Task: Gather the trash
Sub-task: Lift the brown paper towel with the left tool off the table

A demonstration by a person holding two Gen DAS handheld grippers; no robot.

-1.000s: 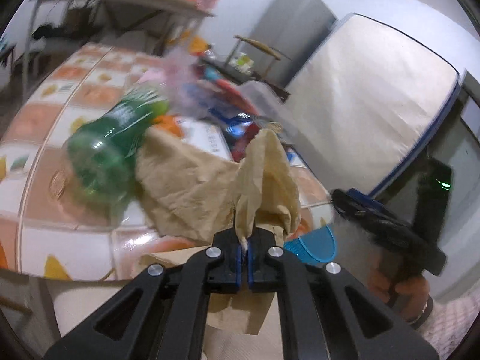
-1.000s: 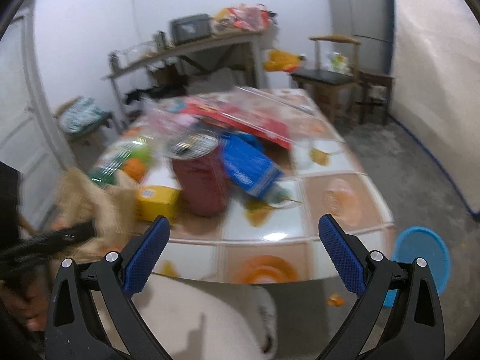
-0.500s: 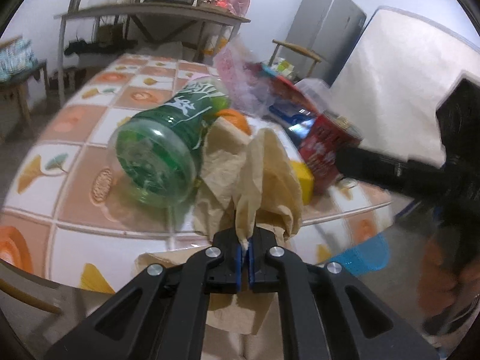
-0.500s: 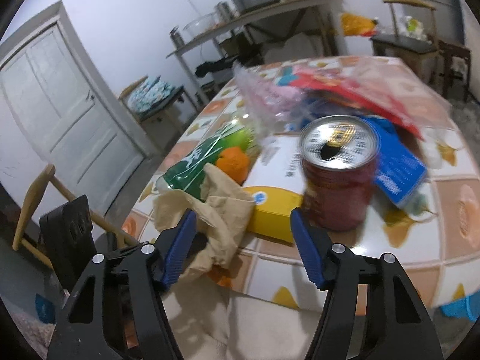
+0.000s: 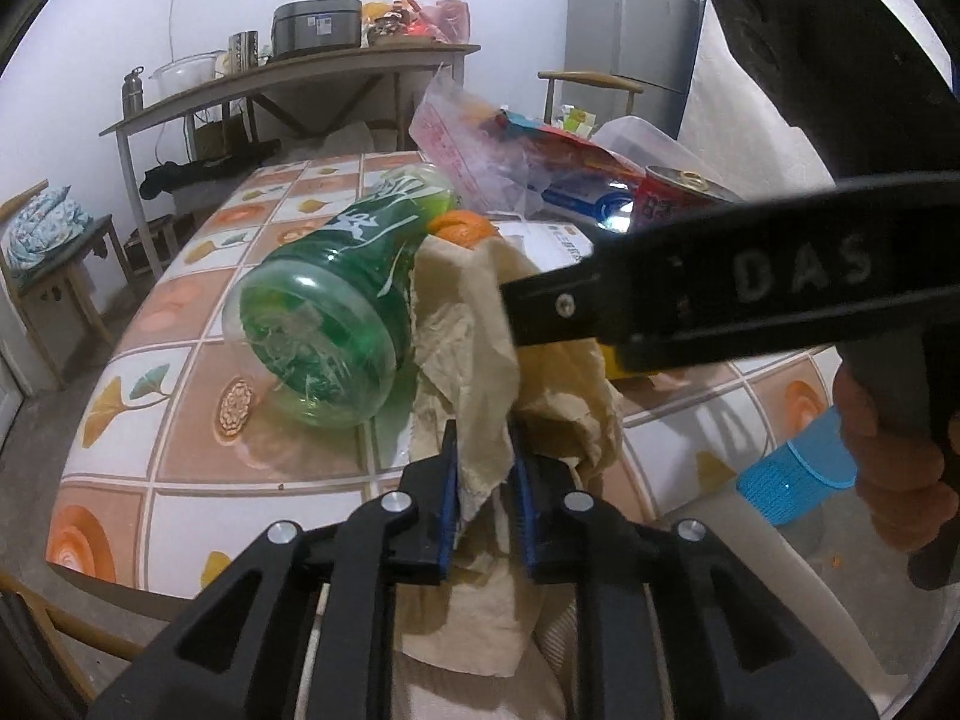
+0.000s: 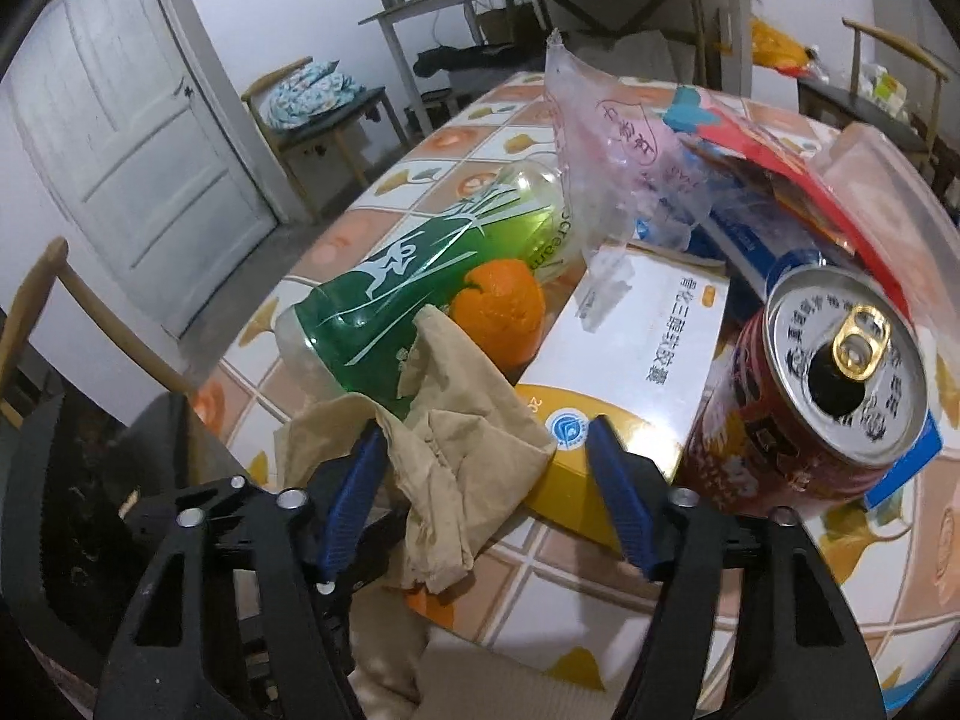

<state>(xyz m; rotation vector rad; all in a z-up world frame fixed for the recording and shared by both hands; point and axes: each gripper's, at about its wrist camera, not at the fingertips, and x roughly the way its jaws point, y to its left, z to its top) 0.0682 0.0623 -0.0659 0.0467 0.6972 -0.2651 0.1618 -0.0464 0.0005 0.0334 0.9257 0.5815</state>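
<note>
A crumpled brown paper (image 5: 474, 324) rises from my left gripper (image 5: 485, 504) at the table's near edge. The left jaws are opening, and the paper still touches both pads. My right gripper (image 6: 486, 492) straddles the upper part of the same paper (image 6: 468, 438). Its jaws are closing, with gaps still showing beside the paper. One black right finger (image 5: 720, 288) crosses the left wrist view. Behind the paper lie a green plastic bottle (image 6: 408, 288) on its side, an orange (image 6: 498, 306), a white and yellow box (image 6: 636, 348) and an opened red can (image 6: 828, 408).
The tiled table (image 5: 180, 324) also holds a clear plastic bag (image 6: 606, 138) and red and blue wrappers further back. A blue basket (image 5: 792, 480) stands on the floor to the right, by the person's hand (image 5: 888, 450). A wooden chair (image 6: 36, 300) stands at the left.
My right gripper has swept left across the table from the can to the brown paper, narrowing its jaws. The left jaws have parted slightly around the paper.
</note>
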